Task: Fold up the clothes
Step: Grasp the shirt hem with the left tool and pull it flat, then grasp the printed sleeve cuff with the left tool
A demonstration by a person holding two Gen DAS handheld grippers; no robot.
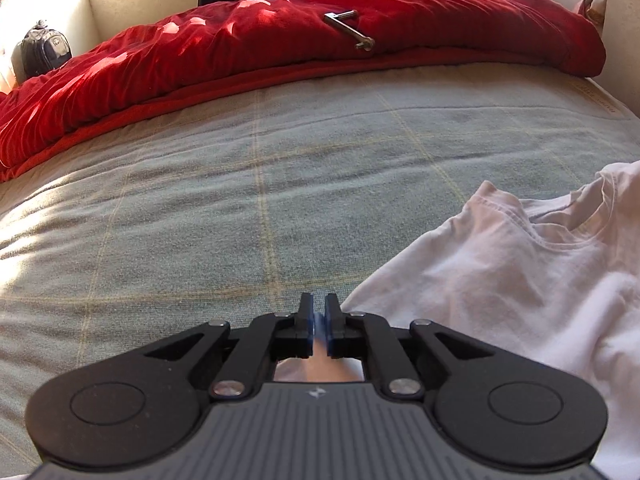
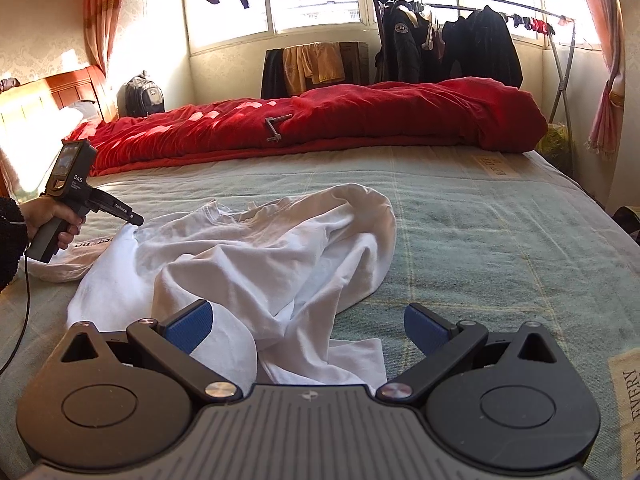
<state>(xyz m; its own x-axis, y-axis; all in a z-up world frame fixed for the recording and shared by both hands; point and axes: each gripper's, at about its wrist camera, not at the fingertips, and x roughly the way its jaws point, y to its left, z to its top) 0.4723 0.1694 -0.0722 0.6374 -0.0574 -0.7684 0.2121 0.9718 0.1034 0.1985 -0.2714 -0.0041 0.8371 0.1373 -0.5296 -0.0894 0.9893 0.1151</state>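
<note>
The white t-shirt [image 2: 256, 256] lay crumpled mid-bed on the grey-green bedspread [image 2: 480, 240], red duvet [image 2: 320, 124] up at 12 o'clock. Left gripper [image 2: 138, 220] was pinched shut on the shirt's edge at 9 o'clock. Right gripper [image 2: 308, 326] sat wide open at 6 o'clock over the hem, holding nothing.

left wrist – low over bed [image 1: 280, 184] | right wrist – higher, farther | shared: red quilt [image 2: 320, 120]

Soft white cotton-like T-shirt [image 2: 248, 256], crumpled and matt; bedcover [image 2: 460, 240] of coarse woven grey-green cloth; plush red quilt [image 2: 360, 120]; tongs [image 2: 308, 326] of matt black plastic with ribbed blue pads [image 2: 190, 326]
</note>
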